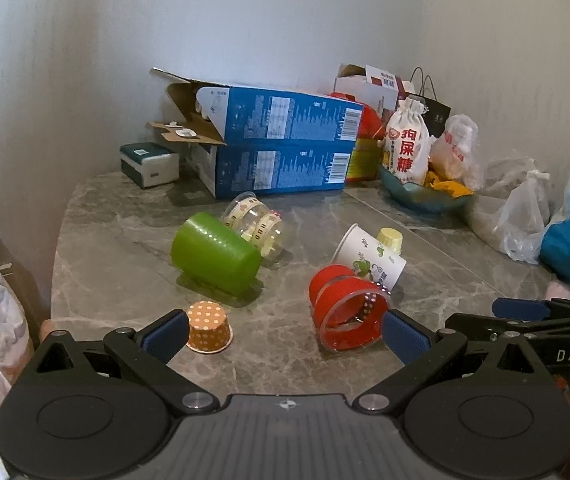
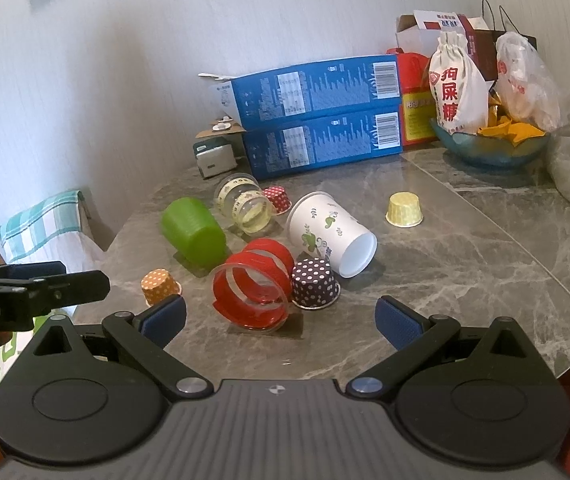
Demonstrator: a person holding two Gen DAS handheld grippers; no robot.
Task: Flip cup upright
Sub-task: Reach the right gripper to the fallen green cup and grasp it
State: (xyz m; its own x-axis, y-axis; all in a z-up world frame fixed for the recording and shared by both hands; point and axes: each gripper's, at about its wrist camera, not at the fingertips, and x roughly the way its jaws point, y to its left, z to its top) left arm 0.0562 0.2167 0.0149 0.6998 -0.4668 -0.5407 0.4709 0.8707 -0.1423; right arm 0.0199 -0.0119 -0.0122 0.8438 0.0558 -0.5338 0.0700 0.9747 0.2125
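Left gripper (image 1: 285,334): we've got the jaws spread wide, nothing between them, hovering low over the near part of the table (image 1: 125,248). Its blue left pad (image 1: 167,332) sits just beside the orange dotted paper cup (image 1: 209,327).

Right gripper (image 2: 281,320): also released and wide, also empty, facing the cluster of cups from the near edge.

Red-banded clear cup (image 2: 253,290): lying on its side, mouth toward us, right ahead of both grippers. In the left wrist view its rim nearly touches our right pad (image 1: 405,336).

Crowding: the purple dotted cup (image 2: 315,282) stands upside down, touching the red-banded cup's right side; the white printed paper cup (image 2: 331,232) lies tipped just behind it.

Green cup (image 2: 193,232): on its side to the left, with the clear taped cup (image 2: 245,204) and a small red dotted cup (image 2: 277,199) behind.

Yellow paper cup (image 2: 404,210): inverted, standing alone, well apart from the rest.

Open room: bare marble to the right of the cluster and along the near edge in the right wrist view.

Back edge: stacked blue boxes (image 2: 321,120) and a blue bowl (image 2: 489,152) of snacks against the wall.

Left edge: the table curves away near the orange cup.
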